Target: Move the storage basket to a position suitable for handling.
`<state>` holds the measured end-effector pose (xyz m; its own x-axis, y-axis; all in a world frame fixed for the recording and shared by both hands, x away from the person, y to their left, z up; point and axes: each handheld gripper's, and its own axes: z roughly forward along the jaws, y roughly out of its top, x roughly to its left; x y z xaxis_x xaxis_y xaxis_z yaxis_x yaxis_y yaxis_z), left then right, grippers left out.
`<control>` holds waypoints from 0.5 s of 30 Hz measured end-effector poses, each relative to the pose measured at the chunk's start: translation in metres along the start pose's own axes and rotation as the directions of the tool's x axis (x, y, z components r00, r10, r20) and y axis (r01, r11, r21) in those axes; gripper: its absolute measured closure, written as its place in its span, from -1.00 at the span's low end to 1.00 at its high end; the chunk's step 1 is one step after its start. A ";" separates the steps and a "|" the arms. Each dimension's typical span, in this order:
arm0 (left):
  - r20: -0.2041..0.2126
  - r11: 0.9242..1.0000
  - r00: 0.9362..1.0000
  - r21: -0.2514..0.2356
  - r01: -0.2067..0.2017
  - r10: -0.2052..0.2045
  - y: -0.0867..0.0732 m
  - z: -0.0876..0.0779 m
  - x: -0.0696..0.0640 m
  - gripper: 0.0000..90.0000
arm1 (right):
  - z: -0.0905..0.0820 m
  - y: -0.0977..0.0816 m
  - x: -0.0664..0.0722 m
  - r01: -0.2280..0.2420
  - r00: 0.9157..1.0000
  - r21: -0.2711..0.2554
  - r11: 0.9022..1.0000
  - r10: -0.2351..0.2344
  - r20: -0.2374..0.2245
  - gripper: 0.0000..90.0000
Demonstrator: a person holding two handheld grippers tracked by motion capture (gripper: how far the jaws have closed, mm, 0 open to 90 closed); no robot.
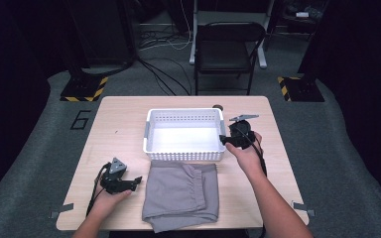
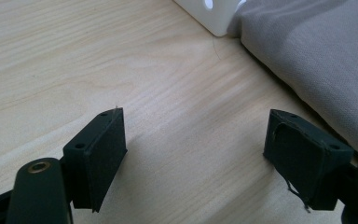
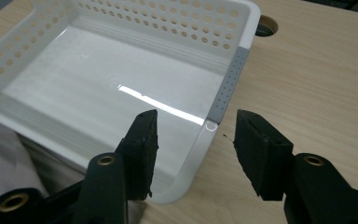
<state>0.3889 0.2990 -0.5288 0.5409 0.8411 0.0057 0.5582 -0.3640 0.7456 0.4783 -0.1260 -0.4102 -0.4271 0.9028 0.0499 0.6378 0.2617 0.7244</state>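
The right tool (image 3: 193,140) straddled the white basket's (image 1: 185,115) rim, jaws apart and gripping nothing, seemingly after positioning it. The left tool (image 2: 196,154), open and empty, waited beside folded grey shorts (image 1: 181,194) on the worktop (image 1: 119,124).

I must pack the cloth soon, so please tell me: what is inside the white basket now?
The white basket holds nothing: its smooth floor shows bare and shiny in the high view and the right gripper view. The folded grey cloth lies outside, against its near wall. That wall hides a narrow strip of floor.
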 end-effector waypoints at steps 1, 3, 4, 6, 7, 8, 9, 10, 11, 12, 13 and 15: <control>-0.001 1.000 1.000 -0.006 0.006 -0.006 0.000 0.001 -0.001 -0.54 | -0.009 -0.003 0.002 0.015 1.000 -0.004 1.000 -0.015 0.002 0.06; -0.001 1.000 1.000 -0.007 0.006 -0.006 0.000 0.001 -0.001 -0.51 | -0.017 -0.008 0.005 0.023 1.000 -0.025 0.999 -0.023 0.003 0.06; -0.005 1.000 1.000 -0.016 0.008 -0.008 0.000 0.001 -0.001 -0.51 | -0.017 -0.008 0.005 0.023 1.000 -0.025 0.999 -0.023 0.003 0.06; -0.009 1.000 1.000 -0.015 0.009 -0.009 0.001 0.002 -0.001 -0.49 | -0.025 -0.014 0.008 0.021 1.000 -0.044 0.999 -0.021 0.013 0.05; -0.005 1.000 1.000 -0.007 0.012 -0.012 0.002 0.001 -0.001 -0.46 | -0.028 -0.017 0.009 0.025 1.000 -0.053 0.998 -0.024 0.012 0.05; -0.005 1.000 1.000 -0.002 0.015 -0.015 0.002 0.001 -0.001 -0.43 | -0.030 -0.020 0.010 0.028 1.000 -0.058 0.998 -0.027 0.010 0.05; -0.006 1.000 1.000 0.004 0.018 -0.018 0.003 0.000 -0.001 -0.41 | -0.035 -0.028 0.014 0.038 0.999 -0.048 0.998 -0.038 0.005 0.04; -0.006 1.000 1.000 0.009 0.019 -0.019 0.003 0.000 -0.002 -0.38 | -0.037 -0.030 0.015 0.047 0.999 -0.048 0.998 -0.047 0.007 0.04; -0.006 1.000 1.000 0.004 0.024 -0.024 0.004 0.000 -0.003 -0.38 | -0.037 -0.030 0.015 0.047 0.999 -0.048 0.998 -0.047 0.007 0.04; -0.001 1.000 1.000 0.011 0.029 -0.029 0.005 0.000 -0.004 -0.34 | -0.040 -0.035 0.018 0.040 0.999 -0.043 0.998 -0.040 0.005 0.04; 0.004 0.999 1.000 0.028 0.023 -0.023 0.006 -0.002 -0.004 -0.32 | -0.042 -0.039 0.018 0.046 0.999 -0.049 0.998 -0.046 0.003 0.04; 0.003 0.999 1.000 0.039 0.022 -0.022 0.007 -0.002 -0.005 -0.28 | -0.046 -0.047 0.021 0.036 0.999 -0.056 0.998 -0.036 -0.001 0.05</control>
<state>0.3887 0.2929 -0.5222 0.5305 0.8476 -0.0131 0.5940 -0.3606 0.7191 0.4106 -0.1351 -0.4116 -0.4503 0.8925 0.0246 0.5851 0.2741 0.7632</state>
